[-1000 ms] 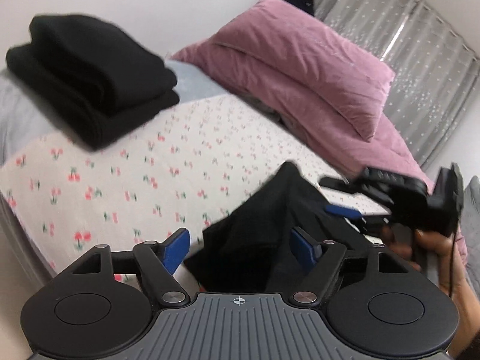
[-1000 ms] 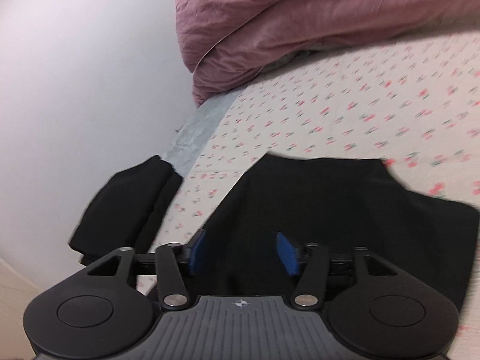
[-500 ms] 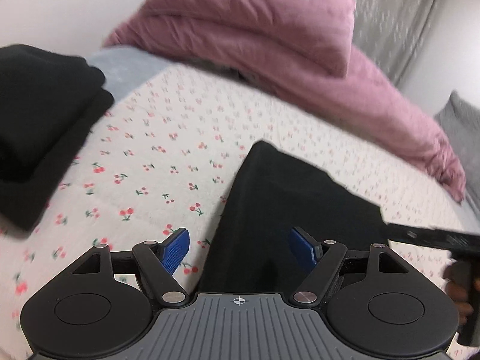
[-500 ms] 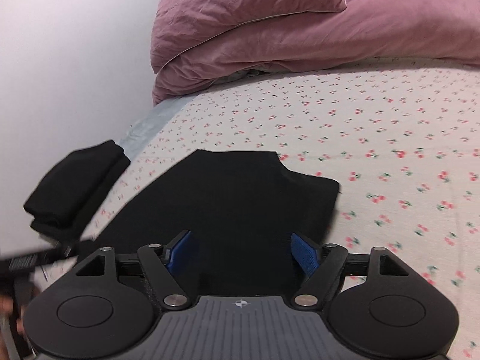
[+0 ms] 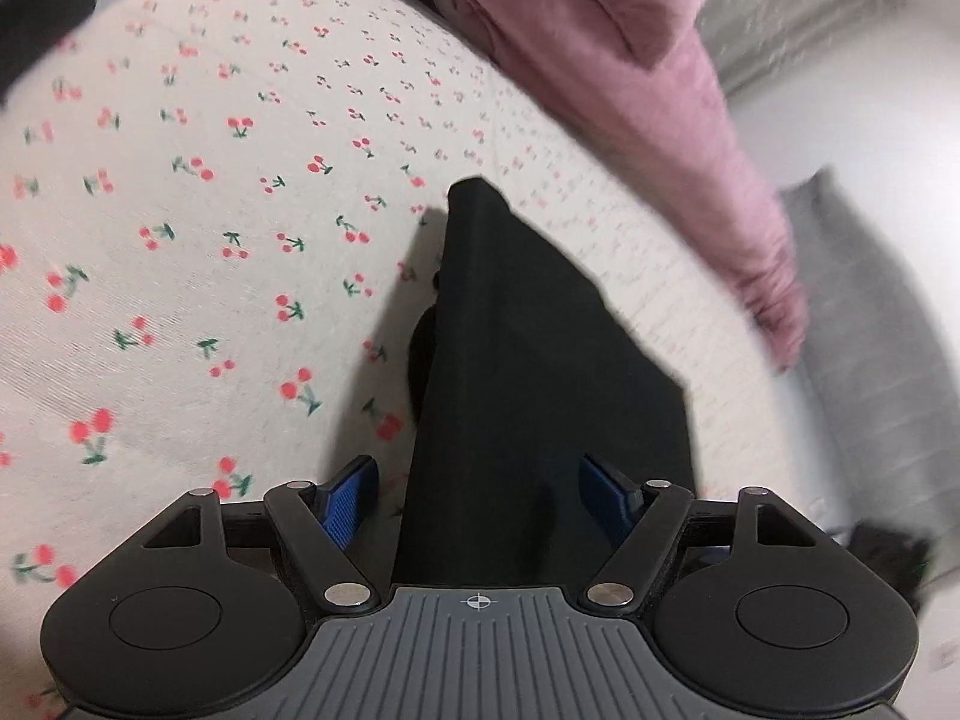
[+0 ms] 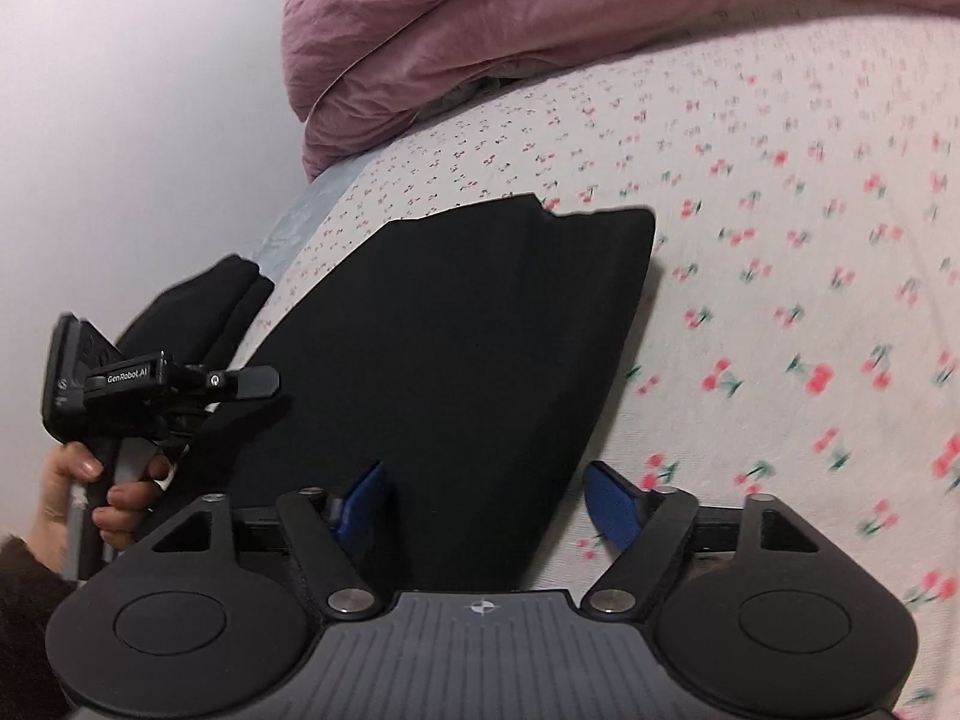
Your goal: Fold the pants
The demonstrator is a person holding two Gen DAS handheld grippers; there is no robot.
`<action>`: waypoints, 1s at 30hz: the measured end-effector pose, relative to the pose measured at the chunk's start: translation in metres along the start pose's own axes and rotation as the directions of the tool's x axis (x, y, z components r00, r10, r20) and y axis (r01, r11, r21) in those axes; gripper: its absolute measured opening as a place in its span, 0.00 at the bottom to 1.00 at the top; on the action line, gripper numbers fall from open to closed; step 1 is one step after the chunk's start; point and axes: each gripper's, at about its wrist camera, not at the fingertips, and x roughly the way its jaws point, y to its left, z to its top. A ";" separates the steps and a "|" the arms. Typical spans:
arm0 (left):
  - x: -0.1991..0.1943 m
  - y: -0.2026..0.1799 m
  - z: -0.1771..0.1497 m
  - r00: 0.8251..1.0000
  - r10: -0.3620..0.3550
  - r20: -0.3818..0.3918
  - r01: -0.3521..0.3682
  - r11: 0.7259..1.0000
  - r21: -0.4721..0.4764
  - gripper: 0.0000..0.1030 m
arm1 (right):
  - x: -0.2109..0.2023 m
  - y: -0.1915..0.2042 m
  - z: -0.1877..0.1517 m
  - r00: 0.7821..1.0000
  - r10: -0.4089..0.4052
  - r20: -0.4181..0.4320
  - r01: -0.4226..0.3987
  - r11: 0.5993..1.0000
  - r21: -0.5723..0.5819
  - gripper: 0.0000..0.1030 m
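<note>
— Where are the pants?

— The black pants (image 6: pixel 456 330) lie flat on the bed, on the cherry-print sheet (image 6: pixel 780 240), partly folded into a broad dark slab. In the left wrist view their near end runs down between the blue fingers.

— And the grippers?

— The left gripper (image 5: pixel 477 495) has its fingers apart and closing in slightly; the cloth lies between them, but the pads do not press on it. The right gripper (image 6: pixel 483 501) is the same: fingers apart, narrowing a little, with the edge of the pants between them and the right finger over bare sheet. Neither grips anything.

— Can you see the person?

— A hand (image 6: pixel 90 480) at the lower left of the right wrist view, wrapped round the handle of the left gripper, with a dark sleeve (image 6: pixel 24 588) beneath it.

— What else is around?

— A stack of folded black clothes (image 6: pixel 198 306) just beyond that gripper, near the wall. A mauve duvet (image 6: pixel 540 30) is heaped at the far end of the bed. At the right edge of the left wrist view there is something grey (image 5: pixel 870 330), perhaps a cushion; it is too blurred to say.
</note>
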 end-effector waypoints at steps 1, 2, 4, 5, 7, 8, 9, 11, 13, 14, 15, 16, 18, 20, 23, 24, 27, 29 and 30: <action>0.001 0.007 -0.002 0.999 -0.038 0.012 0.039 0.999 -0.036 0.69 | 0.002 0.000 -0.001 1.000 0.001 0.014 -0.001 1.000 0.015 0.67; 0.002 0.012 -0.004 0.997 -0.070 0.026 0.072 0.995 -0.065 0.65 | 0.004 -0.001 -0.001 1.000 0.001 0.027 -0.002 0.999 0.034 0.65; 0.005 0.018 -0.006 0.994 -0.096 0.049 0.101 0.990 -0.102 0.43 | 0.008 -0.007 0.000 0.999 0.011 0.053 -0.016 0.995 0.095 0.56; 0.007 0.021 -0.009 0.994 -0.095 0.052 0.101 0.987 -0.125 0.30 | 0.010 -0.011 0.000 0.998 0.021 0.063 -0.030 0.991 0.134 0.52; 0.010 0.023 -0.013 0.992 -0.101 0.073 0.111 0.983 -0.143 0.27 | 0.013 -0.021 0.001 0.996 0.050 0.071 -0.065 0.974 0.216 0.36; 0.009 0.023 -0.016 0.991 -0.103 0.086 0.114 0.983 -0.143 0.27 | 0.014 -0.026 0.001 0.996 0.062 0.070 -0.078 0.967 0.245 0.32; 0.008 0.022 -0.018 0.990 -0.101 0.094 0.114 0.983 -0.142 0.25 | 0.015 -0.028 0.001 0.996 0.068 0.066 -0.083 0.962 0.261 0.27; 0.007 0.017 -0.022 0.990 -0.093 0.109 0.107 0.985 -0.134 0.23 | 0.013 -0.025 0.002 0.996 0.058 0.065 -0.072 0.966 0.247 0.23; 0.005 0.015 -0.025 0.989 -0.086 0.121 0.102 0.986 -0.134 0.21 | 0.010 -0.015 0.002 0.998 0.029 0.064 -0.041 0.981 0.191 0.19; 0.004 0.013 -0.026 0.988 -0.084 0.126 0.101 0.985 -0.137 0.21 | 0.008 -0.010 0.002 0.998 0.012 0.062 -0.022 0.987 0.161 0.18; 0.005 0.012 -0.027 0.988 -0.082 0.130 0.100 0.985 -0.139 0.20 | 0.007 -0.005 0.003 0.998 -0.003 0.060 -0.005 0.991 0.136 0.16; 0.005 0.011 -0.029 0.988 -0.080 0.133 0.098 0.985 -0.140 0.20 | 0.006 -0.003 0.004 0.998 -0.016 0.057 0.009 0.993 0.118 0.15; 0.007 0.007 -0.030 0.988 -0.071 0.140 0.091 0.986 -0.139 0.20 | 0.004 0.000 0.005 0.998 -0.028 0.055 0.023 0.995 0.094 0.15; 0.008 0.005 -0.034 0.986 -0.072 0.149 0.093 0.985 -0.142 0.19 | 0.003 -0.001 0.006 0.998 -0.037 0.052 0.032 0.996 0.078 0.14; 0.012 0.003 -0.037 0.985 -0.073 0.157 0.096 0.985 -0.143 0.19 | -0.001 -0.004 0.007 0.998 -0.041 0.051 0.037 0.997 0.064 0.14; 0.013 0.001 -0.037 0.985 -0.069 0.157 0.091 0.986 -0.138 0.19 | -0.002 -0.005 0.008 0.998 -0.041 0.050 0.038 0.997 0.065 0.14; 0.016 -0.010 -0.037 0.986 -0.049 0.158 0.067 0.992 -0.109 0.18 | -0.002 -0.009 0.011 0.998 -0.050 0.045 0.047 0.996 0.073 0.13; 0.020 -0.017 -0.038 0.987 -0.045 0.157 0.061 0.993 -0.101 0.17 | -0.004 -0.012 0.011 0.997 -0.057 0.042 0.054 0.995 0.079 0.12; 0.022 -0.020 -0.039 0.987 -0.043 0.156 0.058 0.994 -0.096 0.17 | -0.006 -0.014 0.013 0.997 -0.062 0.042 0.058 0.995 0.081 0.12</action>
